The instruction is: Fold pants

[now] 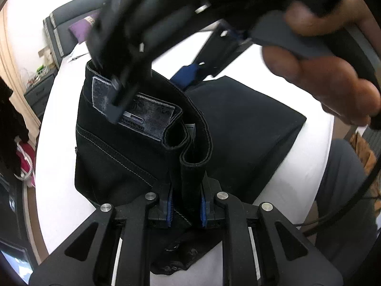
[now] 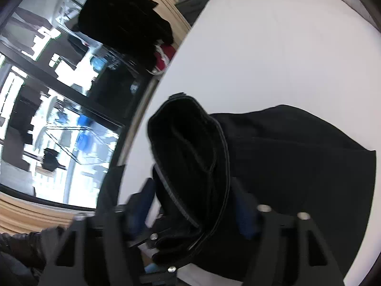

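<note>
Black pants [image 1: 123, 152] with a grey waistband label [image 1: 147, 116] hang lifted over a white bed [image 1: 59, 166], the rest draped flat on the sheet [image 1: 250, 131]. My left gripper [image 1: 187, 205] is shut on a folded strip of the waistband. My right gripper [image 1: 152, 88] comes in from above, blurred, its fingers [image 1: 114, 109] around the far end of the waistband; a hand [image 1: 321, 71] holds it. In the right wrist view the bunched waistband [image 2: 190, 166] sits between that gripper's blue-padded fingers [image 2: 245, 217], which stand wide apart.
A dark headboard [image 1: 71, 16] and a purple pillow [image 1: 81, 28] lie at the bed's far end. A grey nightstand [image 1: 38, 93] stands to the left. A large window [image 2: 59, 107] and dark clothes [image 2: 123, 23] flank the bed's side.
</note>
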